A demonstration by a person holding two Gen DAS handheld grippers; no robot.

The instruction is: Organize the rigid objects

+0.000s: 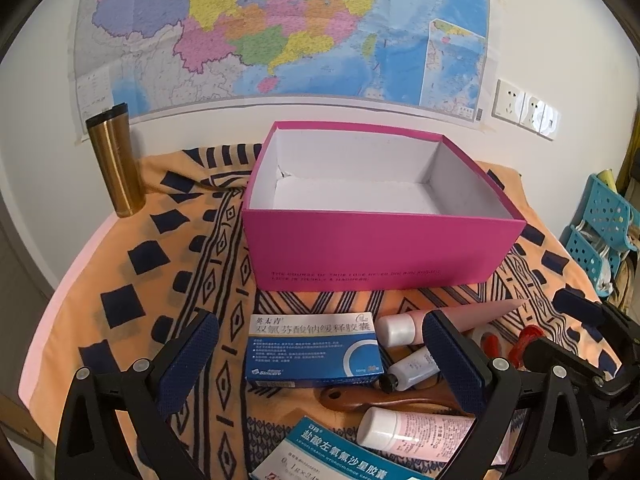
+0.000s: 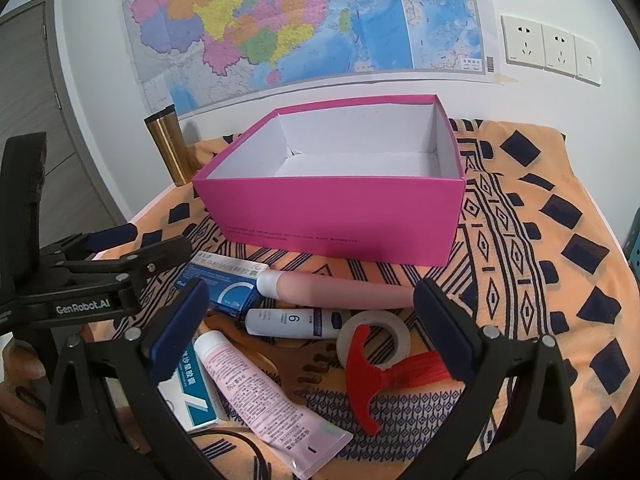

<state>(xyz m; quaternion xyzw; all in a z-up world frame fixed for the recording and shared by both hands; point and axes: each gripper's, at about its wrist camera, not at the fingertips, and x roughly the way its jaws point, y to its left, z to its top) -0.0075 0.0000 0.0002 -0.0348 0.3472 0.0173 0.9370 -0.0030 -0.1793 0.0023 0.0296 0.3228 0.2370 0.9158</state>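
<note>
An open pink box [image 1: 372, 248] [image 2: 332, 216], white inside and empty, stands on the patterned cloth. In front of it lie a blue medicine box [image 1: 314, 350] [image 2: 224, 284], a long pink tube [image 1: 472, 314] [image 2: 336, 286], a small white bottle [image 1: 412, 368] [image 2: 292, 322], a pink-white tube [image 1: 412, 432] [image 2: 260, 396], a teal medicine box [image 1: 332, 456] [image 2: 192, 396], a wooden comb [image 1: 384, 400] [image 2: 296, 364], a tape roll [image 2: 376, 340] and a red T-handle tool [image 2: 368, 376] [image 1: 520, 344]. My left gripper [image 1: 320, 364] is open above the blue box. My right gripper [image 2: 312, 336] is open over the bottle and tape.
A gold tumbler [image 1: 116, 160] [image 2: 170, 144] stands at the back left by the wall. A map and wall sockets [image 2: 552, 50] are behind the table. Blue plastic baskets [image 1: 600, 220] stand off the right edge. The orange patterned cloth [image 2: 540, 240] covers the table.
</note>
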